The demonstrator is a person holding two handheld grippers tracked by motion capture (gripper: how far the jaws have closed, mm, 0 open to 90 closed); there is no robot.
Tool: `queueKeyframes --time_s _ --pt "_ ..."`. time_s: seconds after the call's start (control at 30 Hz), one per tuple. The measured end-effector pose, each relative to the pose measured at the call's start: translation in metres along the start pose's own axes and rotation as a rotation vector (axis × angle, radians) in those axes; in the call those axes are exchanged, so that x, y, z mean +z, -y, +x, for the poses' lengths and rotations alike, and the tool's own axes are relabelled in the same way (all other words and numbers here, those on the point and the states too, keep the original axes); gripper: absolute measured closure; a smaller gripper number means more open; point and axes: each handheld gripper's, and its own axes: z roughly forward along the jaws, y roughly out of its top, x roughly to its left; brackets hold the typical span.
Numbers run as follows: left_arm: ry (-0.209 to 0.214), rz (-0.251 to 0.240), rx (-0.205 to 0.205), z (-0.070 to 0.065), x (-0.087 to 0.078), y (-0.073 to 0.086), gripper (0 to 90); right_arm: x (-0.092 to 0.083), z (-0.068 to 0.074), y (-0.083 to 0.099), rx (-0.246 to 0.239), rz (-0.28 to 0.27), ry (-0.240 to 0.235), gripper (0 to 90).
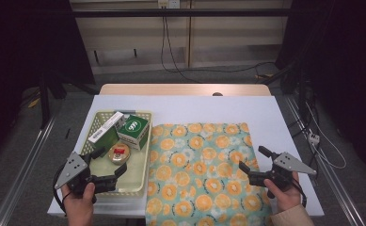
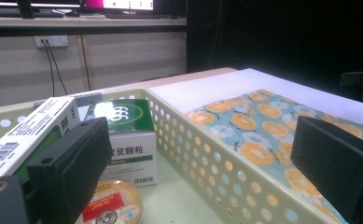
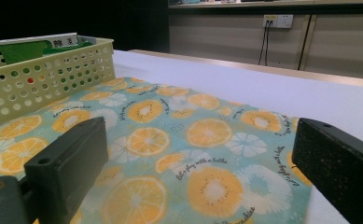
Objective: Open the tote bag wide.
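A pale yellow perforated basket (image 1: 140,178) stands at the table's left. It holds a green and white box (image 1: 133,131), a long white and green box (image 1: 106,128) and a round tin with a red label (image 1: 119,153). Beside it lies a teal cloth printed with orange slices (image 1: 202,174). My left gripper (image 1: 111,164) hovers open over the basket's near end, nothing between its jaws. In the left gripper view the green box (image 2: 125,140), the long box (image 2: 27,133) and the tin (image 2: 111,207) sit just ahead. My right gripper (image 1: 253,158) is open and empty above the cloth's right part (image 3: 179,140).
A white sheet (image 1: 265,117) covers the table, with a strip of wooden tabletop (image 1: 185,89) at the far edge. Metal rails (image 1: 25,174) run along both sides, and cables (image 1: 322,141) lie on the floor at the right. The basket wall (image 3: 39,79) stands left of the right gripper.
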Motion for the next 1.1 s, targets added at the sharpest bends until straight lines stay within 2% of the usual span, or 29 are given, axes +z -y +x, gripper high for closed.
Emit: queueKeyframes --time_s 0.37,0.4,0.57,0.67,0.7,0.8,0.93,1.0,1.07,1.1 --pt "0.002 0.001 0.003 -0.003 0.002 -0.002 5.0 0.001 -0.003 -0.003 -0.002 0.007 0.015 3.3" --pt "0.002 -0.002 0.003 -0.003 0.002 -0.003 5.0 0.004 -0.004 -0.006 -0.015 0.027 0.018 3.2" --pt "0.005 -0.001 -0.008 -0.003 0.003 -0.002 5.0 0.012 -0.009 -0.02 -0.043 0.023 0.028 5.9" --pt "0.006 0.005 0.006 -0.002 0.001 -0.002 5.0 0.033 -0.016 -0.033 -0.054 0.075 0.021 4.4" --pt "0.005 -0.007 -0.008 -0.002 0.001 -0.002 5.0 0.04 -0.017 -0.036 -0.054 0.099 0.01 5.0" --pt "0.004 -0.014 -0.016 -0.002 0.0 -0.004 4.8 0.066 -0.019 -0.044 -0.032 0.145 -0.04 3.6" --pt "0.008 -0.013 -0.007 -0.002 0.0 -0.005 4.8 0.101 -0.018 -0.052 -0.037 0.202 -0.085 3.8" --pt "0.005 -0.017 -0.009 -0.002 -0.001 -0.005 4.8 0.119 -0.017 -0.054 -0.045 0.234 -0.089 6.3" --pt "0.003 -0.024 -0.011 -0.002 -0.002 -0.006 4.7 0.136 -0.016 -0.055 -0.014 0.253 -0.112 9.9" --pt "0.001 -0.025 -0.015 -0.002 -0.003 -0.005 4.8 0.145 -0.016 -0.056 -0.017 0.269 -0.119 11.6"
